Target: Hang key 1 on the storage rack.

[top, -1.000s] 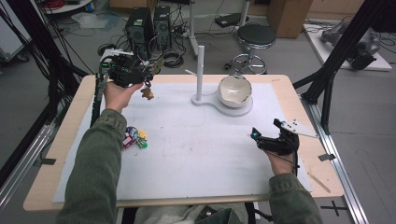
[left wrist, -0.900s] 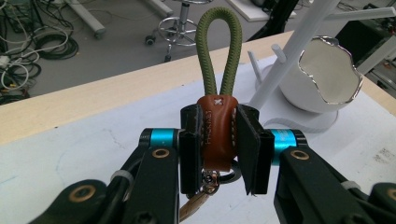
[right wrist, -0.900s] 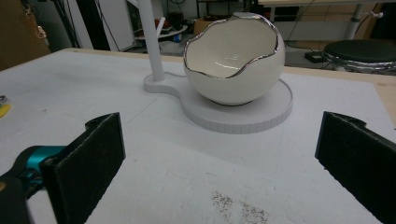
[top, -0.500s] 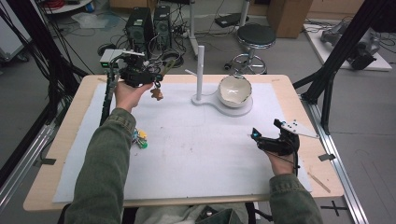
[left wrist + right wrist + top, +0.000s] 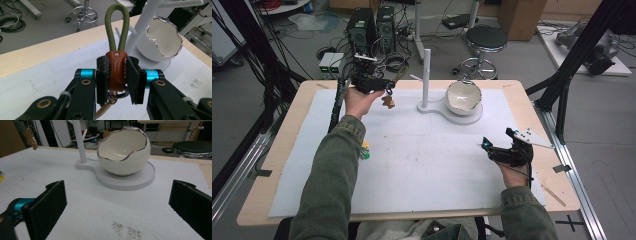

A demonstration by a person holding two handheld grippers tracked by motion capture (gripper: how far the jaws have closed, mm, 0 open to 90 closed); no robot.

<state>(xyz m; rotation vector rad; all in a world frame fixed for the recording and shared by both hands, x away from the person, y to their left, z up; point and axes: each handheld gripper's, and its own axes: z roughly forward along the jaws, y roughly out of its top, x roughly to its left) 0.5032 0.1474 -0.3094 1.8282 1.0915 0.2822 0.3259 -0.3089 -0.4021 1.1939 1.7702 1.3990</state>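
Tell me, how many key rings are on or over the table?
2. One, a brown leather key fob with green cord loop, is clamped in the left gripper near the white stand. A colourful bunch lies half hidden by the left sleeve; more may be under it.

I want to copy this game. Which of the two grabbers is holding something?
The left gripper: its jaws pinch the brown leather keychain with the green loop. The right gripper stands wide open, holding nothing.

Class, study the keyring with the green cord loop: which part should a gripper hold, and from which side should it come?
Grip the brown leather tab, approaching from below the green cord loop, as the left gripper does. The tab's flat faces suit the pads, and the loop stays free for the stand's pegs.
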